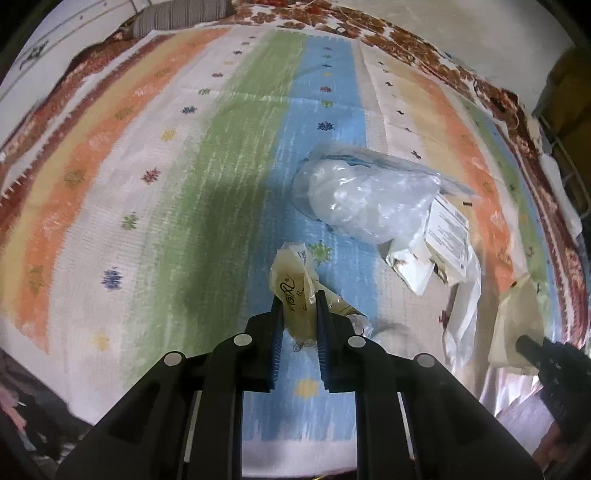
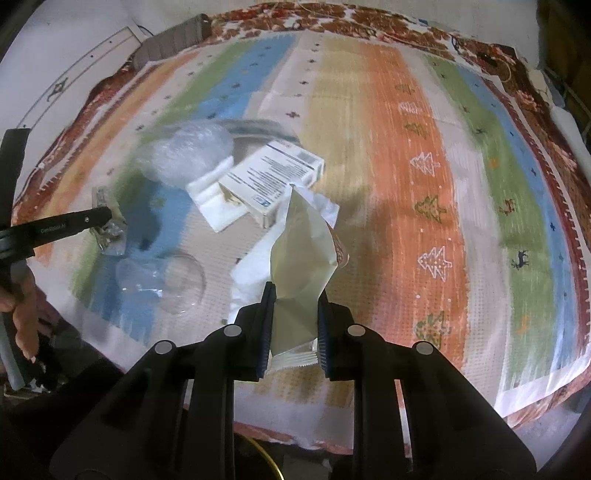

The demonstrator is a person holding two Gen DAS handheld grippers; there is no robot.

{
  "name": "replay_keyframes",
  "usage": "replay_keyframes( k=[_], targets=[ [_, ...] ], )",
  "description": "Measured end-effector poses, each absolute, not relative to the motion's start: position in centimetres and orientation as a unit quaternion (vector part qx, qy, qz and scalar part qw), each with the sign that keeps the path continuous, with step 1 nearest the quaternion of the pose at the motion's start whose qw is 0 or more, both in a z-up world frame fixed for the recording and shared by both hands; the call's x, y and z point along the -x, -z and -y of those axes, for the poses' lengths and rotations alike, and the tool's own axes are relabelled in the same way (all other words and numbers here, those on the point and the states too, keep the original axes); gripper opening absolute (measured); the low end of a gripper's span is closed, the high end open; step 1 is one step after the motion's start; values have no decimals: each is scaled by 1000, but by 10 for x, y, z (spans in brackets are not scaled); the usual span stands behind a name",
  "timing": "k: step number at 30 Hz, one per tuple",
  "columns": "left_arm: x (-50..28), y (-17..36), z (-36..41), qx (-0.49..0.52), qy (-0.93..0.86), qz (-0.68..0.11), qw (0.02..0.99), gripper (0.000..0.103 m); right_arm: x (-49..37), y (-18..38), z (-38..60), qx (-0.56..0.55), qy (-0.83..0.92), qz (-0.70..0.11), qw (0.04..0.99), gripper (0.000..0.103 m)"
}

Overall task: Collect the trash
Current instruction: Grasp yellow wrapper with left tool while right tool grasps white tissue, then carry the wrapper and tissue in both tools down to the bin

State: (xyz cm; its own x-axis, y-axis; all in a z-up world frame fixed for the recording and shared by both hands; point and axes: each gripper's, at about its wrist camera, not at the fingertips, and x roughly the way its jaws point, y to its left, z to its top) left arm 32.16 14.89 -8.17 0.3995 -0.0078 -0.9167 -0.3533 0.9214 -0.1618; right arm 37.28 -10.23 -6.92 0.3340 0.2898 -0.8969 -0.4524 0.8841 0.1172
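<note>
My left gripper is shut on a crumpled yellowish plastic wrapper held above the striped cloth; it also shows in the right wrist view at the left. My right gripper is shut on a cream foil pouch, also seen in the left wrist view. On the cloth lie a bubble-wrap bundle, a printed white carton, a torn white packet and a clear plastic dome.
A striped, patterned cloth covers a bed-like surface with a red floral border. A white plastic sheet lies by the carton. A grey ribbed cushion sits at the far edge. A hand grips the left tool.
</note>
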Motion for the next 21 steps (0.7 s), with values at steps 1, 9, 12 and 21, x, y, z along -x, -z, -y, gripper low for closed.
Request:
replay_keyframes(
  k=[1, 9, 12, 21],
  targets=[
    [-319, 76, -148, 167, -104, -536, 821, 15, -371, 66, 103, 75, -232, -528, 813, 19],
    [-300, 37, -141, 182, -75, -511, 837, 15, -356, 42, 109, 57, -251, -512, 819, 19],
    [-291, 21, -134, 186, -60, -496, 846, 15, -348, 29, 109, 46, -261, -502, 823, 19],
    [-258, -5, -113, 185, -23, -473, 861, 15, -313, 6, 107, 41, -272, -479, 833, 19]
  ],
)
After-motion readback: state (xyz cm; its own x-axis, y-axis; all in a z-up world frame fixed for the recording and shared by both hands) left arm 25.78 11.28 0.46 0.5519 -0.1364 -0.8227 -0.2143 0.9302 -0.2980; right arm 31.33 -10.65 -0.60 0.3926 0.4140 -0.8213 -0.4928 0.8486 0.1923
